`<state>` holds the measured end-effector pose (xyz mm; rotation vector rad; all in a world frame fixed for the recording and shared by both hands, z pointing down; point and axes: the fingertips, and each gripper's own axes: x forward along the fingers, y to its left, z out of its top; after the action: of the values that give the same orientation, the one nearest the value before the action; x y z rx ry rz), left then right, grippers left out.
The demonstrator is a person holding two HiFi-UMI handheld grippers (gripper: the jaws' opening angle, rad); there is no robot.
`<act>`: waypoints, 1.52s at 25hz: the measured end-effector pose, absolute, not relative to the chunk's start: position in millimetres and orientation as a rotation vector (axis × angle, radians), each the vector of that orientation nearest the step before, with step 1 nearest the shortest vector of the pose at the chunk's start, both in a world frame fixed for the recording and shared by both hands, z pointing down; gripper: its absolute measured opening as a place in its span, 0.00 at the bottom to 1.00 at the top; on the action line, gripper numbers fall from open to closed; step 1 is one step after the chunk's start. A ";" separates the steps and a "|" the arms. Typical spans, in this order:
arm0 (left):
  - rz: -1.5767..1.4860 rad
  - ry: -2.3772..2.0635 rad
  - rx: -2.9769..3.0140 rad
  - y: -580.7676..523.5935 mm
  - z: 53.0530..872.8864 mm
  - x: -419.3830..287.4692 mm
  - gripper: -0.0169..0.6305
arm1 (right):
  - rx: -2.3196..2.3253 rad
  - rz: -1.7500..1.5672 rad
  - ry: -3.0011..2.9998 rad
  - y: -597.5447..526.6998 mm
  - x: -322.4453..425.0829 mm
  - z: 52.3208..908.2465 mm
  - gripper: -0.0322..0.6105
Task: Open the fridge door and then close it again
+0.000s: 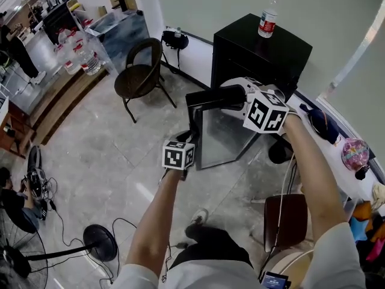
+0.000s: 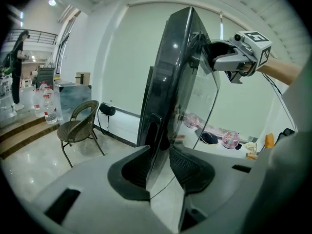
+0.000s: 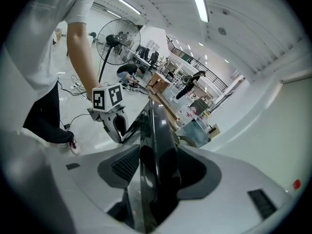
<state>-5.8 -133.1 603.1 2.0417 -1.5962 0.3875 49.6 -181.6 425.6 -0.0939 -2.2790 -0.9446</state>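
A small black fridge stands by the wall with a water bottle on top. Its glass-fronted door is swung well out from the cabinet. My left gripper holds the door's free side edge low down; in the left gripper view the door runs between the two pads of the left gripper. My right gripper clamps the door's top edge, and in the right gripper view the door's dark rim fills the space between the jaws of the right gripper.
A brown wicker chair stands left of the fridge, with large water bottles beyond it. A floor fan and cables lie at lower left. A brown stool and a cluttered white table are on the right.
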 end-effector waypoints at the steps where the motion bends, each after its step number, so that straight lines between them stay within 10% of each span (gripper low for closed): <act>1: 0.383 -1.608 2.037 -126.1 603.3 -2.9 0.20 | -0.106 -0.951 -2.283 -176.2 51.7 425.5 0.41; 9: 0.445 -1.455 2.145 -77.0 600.2 33.5 0.17 | -0.250 -1.026 -2.294 -138.8 77.6 425.1 0.42; 16: 0.507 -1.406 2.236 -53.2 586.8 67.1 0.36 | -0.328 -1.076 -2.302 -124.5 94.8 426.8 0.42; 38: 0.362 -1.533 2.224 -23.8 562.7 95.9 0.31 | -0.241 -1.156 -2.348 -87.3 134.5 424.3 0.46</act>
<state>95.9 -23.8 562.7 2.2242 -1.5332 0.3620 134.5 -87.3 424.3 -0.2414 -2.3478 -1.1556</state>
